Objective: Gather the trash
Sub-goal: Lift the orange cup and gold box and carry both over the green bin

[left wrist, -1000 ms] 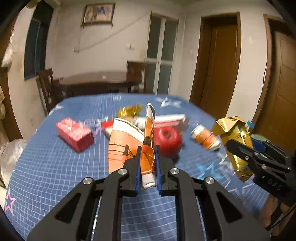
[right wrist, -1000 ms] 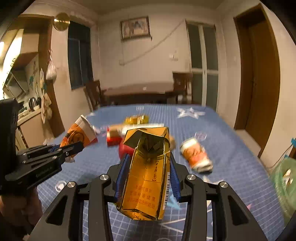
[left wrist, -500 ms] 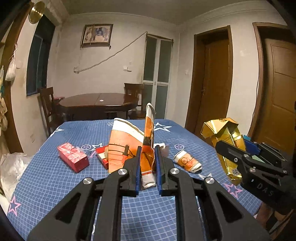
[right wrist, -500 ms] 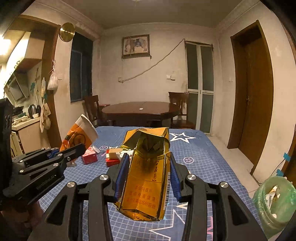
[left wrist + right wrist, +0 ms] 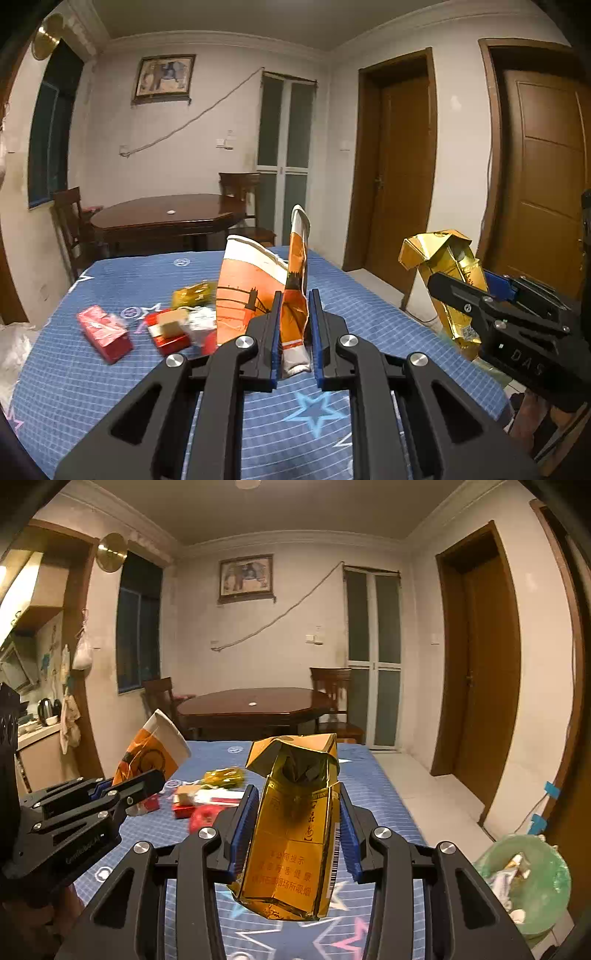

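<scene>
My left gripper (image 5: 294, 295) is shut on the flattened wall of an orange and white paper cup (image 5: 251, 288), held upright above the blue table (image 5: 74, 384). That cup (image 5: 151, 753) and the left gripper (image 5: 147, 781) also show at the left of the right wrist view. My right gripper (image 5: 295, 794) is shut on a crumpled gold cigarette pack (image 5: 295, 842), lifted over the table's near end. The same gold pack (image 5: 443, 273) shows at the right of the left wrist view, with the right gripper (image 5: 461, 291) around it.
More litter lies on the blue cloth: a red box (image 5: 105, 332), a red and white pack (image 5: 170, 328), a gold wrapper (image 5: 194, 293). A green-lined bin (image 5: 528, 882) with trash stands on the floor at the right. A dark wooden table (image 5: 255, 705) and chairs stand behind.
Both grippers have risen and drawn back from the litter with their loads still gripped. The room's walls and doors now fill more of each view, and the bin has come into the right wrist view.
</scene>
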A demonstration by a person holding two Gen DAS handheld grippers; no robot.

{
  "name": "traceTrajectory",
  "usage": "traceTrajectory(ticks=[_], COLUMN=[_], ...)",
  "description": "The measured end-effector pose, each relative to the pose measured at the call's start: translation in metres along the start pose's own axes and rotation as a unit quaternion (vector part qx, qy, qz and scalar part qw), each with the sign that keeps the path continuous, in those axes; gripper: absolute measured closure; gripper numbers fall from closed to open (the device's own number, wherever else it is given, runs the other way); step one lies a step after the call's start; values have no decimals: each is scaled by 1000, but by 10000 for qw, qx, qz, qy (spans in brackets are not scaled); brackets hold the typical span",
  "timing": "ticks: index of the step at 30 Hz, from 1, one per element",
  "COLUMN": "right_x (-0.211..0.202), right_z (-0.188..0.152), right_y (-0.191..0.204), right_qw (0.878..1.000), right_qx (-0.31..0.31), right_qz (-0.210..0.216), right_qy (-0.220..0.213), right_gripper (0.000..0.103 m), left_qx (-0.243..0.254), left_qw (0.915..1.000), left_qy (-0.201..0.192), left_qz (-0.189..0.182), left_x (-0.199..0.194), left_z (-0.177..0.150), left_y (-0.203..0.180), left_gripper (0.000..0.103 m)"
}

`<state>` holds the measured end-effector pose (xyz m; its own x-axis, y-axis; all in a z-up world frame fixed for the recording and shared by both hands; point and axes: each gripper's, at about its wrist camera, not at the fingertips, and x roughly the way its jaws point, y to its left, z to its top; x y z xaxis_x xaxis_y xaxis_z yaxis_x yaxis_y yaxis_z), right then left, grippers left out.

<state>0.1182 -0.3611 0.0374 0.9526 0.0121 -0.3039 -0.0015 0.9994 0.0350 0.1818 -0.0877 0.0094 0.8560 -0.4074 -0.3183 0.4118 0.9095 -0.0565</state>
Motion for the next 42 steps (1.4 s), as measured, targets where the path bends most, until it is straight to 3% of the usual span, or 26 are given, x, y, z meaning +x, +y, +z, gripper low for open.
traceTrajectory(ticks=[9, 21, 35, 42], right_x=[-12, -25, -31, -12], right_z=[5, 7, -18, -49], right_y=[-74, -190, -342, -426], right_qw=[9990, 9924, 9769, 9624], right_qx=[102, 376, 892, 1370], right_qz=[-439, -1117, -1692, -1799], right_qy=[75, 341, 948, 1508], right_gripper=[60, 60, 60, 60], left_qx=[151, 399, 712, 859], left_qw=[9993, 9922, 9711, 9522], left_qy=[88, 395, 976, 1534], left_qz=[-345, -1114, -2057, -2500], left_x=[28, 76, 133, 171], left_z=[5, 14, 6, -11], left_y=[-47, -131, -230, -282], left_gripper=[91, 91, 91, 91])
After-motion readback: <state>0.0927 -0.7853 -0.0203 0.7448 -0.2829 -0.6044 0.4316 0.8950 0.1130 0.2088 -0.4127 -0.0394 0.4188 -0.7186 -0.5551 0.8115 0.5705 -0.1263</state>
